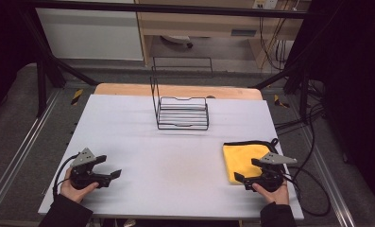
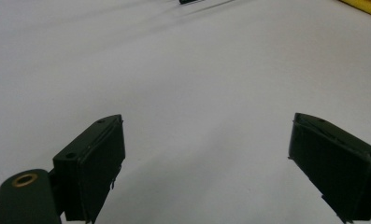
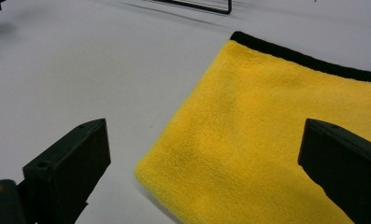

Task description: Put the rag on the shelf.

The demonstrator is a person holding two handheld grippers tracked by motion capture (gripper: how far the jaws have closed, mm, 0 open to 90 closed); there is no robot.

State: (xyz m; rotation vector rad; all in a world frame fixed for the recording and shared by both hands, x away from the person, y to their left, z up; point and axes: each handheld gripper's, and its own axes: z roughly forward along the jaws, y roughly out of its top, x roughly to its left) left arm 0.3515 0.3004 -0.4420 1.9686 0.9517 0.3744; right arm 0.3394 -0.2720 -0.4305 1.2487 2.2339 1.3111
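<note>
Two grippers, one folded cloth and one wire rack are on or over one white table.

At the left, the left gripper sits in the person's left hand near the table's near-left corner, just inside the left edge. Its jaws stand wide apart with nothing between them; the left gripper view shows bare white surface under and ahead of them. A broad stretch of bare tabletop runs from there rightward to the cloth.

At the middle, toward the far edge, the black wire rack stands upright, well apart from both grippers.

At the right, the yellow microfibre cloth with black edging lies flat near the table's right edge. The right gripper, in the person's right hand, hovers over the cloth's near part. Its jaws are spread wide and hold nothing; in the right gripper view the cloth's near-left corner lies between them, one jaw over bare table, the other over cloth.
</note>
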